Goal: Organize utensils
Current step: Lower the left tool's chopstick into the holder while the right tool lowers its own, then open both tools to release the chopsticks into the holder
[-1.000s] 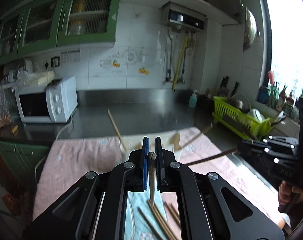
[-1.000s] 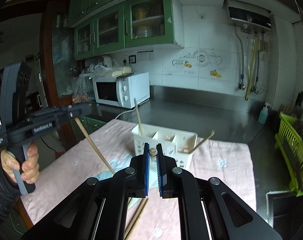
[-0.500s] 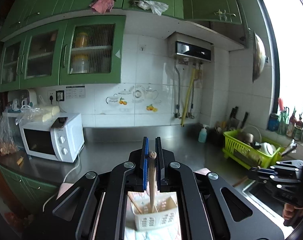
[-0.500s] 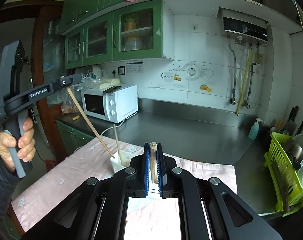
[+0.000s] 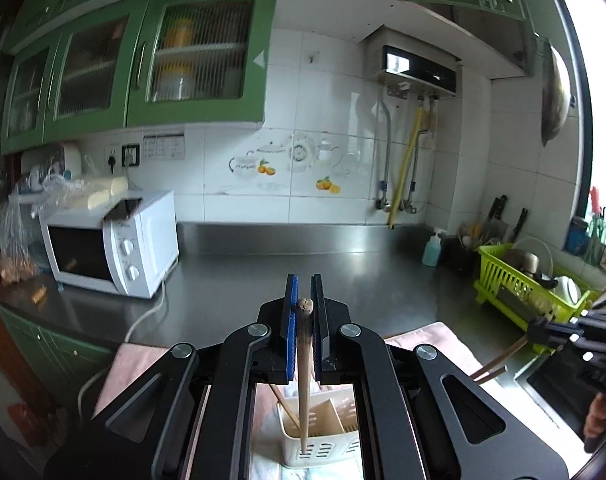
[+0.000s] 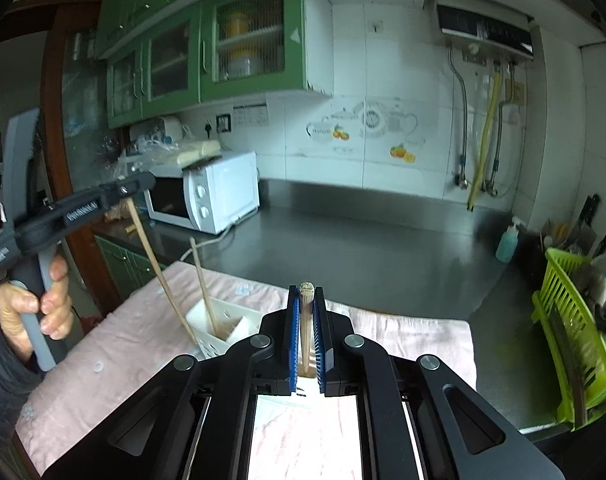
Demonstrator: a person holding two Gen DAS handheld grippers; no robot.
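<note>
My left gripper (image 5: pixel 304 292) is shut on a wooden chopstick (image 5: pixel 303 376) that hangs down with its tip at the front wall of the white utensil caddy (image 5: pixel 323 436). In the right wrist view the left gripper (image 6: pixel 135 188) holds that chopstick (image 6: pixel 159 276) slanting down beside the caddy (image 6: pixel 223 328). My right gripper (image 6: pixel 305 304) is shut on another wooden chopstick (image 6: pixel 305 328), held upright above the caddy. One chopstick (image 6: pixel 203 284) stands in the caddy. The right gripper (image 5: pixel 543 330) shows at the right of the left wrist view.
The caddy sits on a pink cloth (image 6: pixel 123 344) on a dark steel counter (image 6: pixel 363 248). A white microwave (image 6: pixel 211 196) stands at the back left. A green dish rack (image 6: pixel 571 320) stands at the right by the sink.
Both grippers have risen and tilted up, each still holding its chopstick. The left chopstick's tip has come down to the caddy. The caddy now lies below both grippers.
</note>
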